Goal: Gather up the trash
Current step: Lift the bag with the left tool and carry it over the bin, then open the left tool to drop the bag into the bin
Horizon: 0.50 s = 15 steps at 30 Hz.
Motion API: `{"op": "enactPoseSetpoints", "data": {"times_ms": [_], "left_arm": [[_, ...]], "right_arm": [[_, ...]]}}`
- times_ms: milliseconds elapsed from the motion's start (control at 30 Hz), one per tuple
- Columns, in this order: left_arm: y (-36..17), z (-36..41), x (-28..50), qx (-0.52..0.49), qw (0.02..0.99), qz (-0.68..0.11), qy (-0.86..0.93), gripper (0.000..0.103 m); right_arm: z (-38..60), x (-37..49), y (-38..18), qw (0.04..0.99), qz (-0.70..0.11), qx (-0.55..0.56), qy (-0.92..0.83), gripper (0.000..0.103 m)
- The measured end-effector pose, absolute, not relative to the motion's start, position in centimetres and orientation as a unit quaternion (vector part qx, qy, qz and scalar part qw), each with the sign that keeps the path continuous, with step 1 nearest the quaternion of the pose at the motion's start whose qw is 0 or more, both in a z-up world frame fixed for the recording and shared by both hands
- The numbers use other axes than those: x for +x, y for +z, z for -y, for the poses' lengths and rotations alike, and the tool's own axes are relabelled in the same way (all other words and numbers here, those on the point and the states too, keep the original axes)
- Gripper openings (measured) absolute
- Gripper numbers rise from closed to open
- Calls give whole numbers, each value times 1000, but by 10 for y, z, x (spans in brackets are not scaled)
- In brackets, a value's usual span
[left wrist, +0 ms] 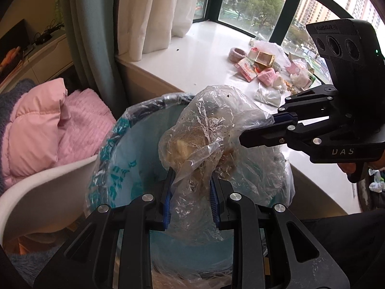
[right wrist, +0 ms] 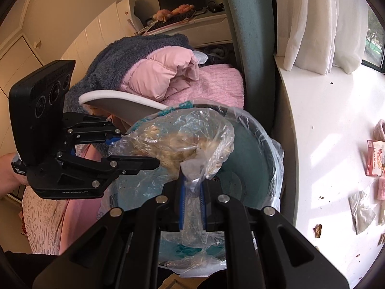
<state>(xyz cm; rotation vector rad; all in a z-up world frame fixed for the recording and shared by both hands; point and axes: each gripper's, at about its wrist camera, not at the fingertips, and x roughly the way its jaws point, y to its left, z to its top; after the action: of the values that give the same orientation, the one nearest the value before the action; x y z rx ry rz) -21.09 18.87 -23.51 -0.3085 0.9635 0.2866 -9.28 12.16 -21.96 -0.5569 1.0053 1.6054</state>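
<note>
A crumpled clear plastic bag (left wrist: 204, 125) holding brownish food scraps hangs over the open trash bin (left wrist: 134, 149), which has a printed see-through liner. My left gripper (left wrist: 191, 192) is shut on the bag's near end, its blue pads pressing the film. From the right, my right gripper (left wrist: 261, 130) is shut on the bag's other edge. In the right wrist view the same bag (right wrist: 182, 144) is pinched between the right gripper's (right wrist: 192, 200) pads, and the left gripper (right wrist: 134, 151) clamps it from the left above the bin (right wrist: 262, 130).
The white windowsill (left wrist: 204, 55) runs behind the bin and carries several wrappers, boxes and tissues (left wrist: 264, 67). More crumbs and a foil scrap (right wrist: 361, 207) lie on it. A white chair (left wrist: 36, 192) piled with pink clothing (left wrist: 48, 125) stands left of the bin, with curtains (left wrist: 154, 12) behind.
</note>
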Motion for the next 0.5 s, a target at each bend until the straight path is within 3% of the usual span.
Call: {"op": "enactPoseSetpoints", "data": {"times_ms": [133,200,233,267,300,333,367,500], "left_arm": [[-248,-187,-216,-152,858,-471,139,25],[-253,-187,-219,-152,855,-475,142,36],[-255,-187,-221,-153,854,-475,145,50],[-256,-187,-223,-154,853,-476,148,59],[-257,-188,-225,-154,852,-476,152,62],[-258,-188,-226,-153,852,-477,155,65],[-258,-189,-227,-153,852,-476,156,70],[-253,-189,-231,-151,854,-470,162,85]], "right_arm": [[-124,-97,-234,543,-434,-250,674,12],[-124,-97,-239,540,-437,-256,672,12],[-124,-97,-240,540,-438,-257,671,18],[-123,-97,-240,545,-434,-258,670,36],[-122,-96,-240,548,-430,-257,669,50],[-121,-96,-239,552,-426,-255,670,78],[-120,-95,-238,557,-420,-252,670,91],[-113,-84,-228,581,-404,-231,668,91]]}}
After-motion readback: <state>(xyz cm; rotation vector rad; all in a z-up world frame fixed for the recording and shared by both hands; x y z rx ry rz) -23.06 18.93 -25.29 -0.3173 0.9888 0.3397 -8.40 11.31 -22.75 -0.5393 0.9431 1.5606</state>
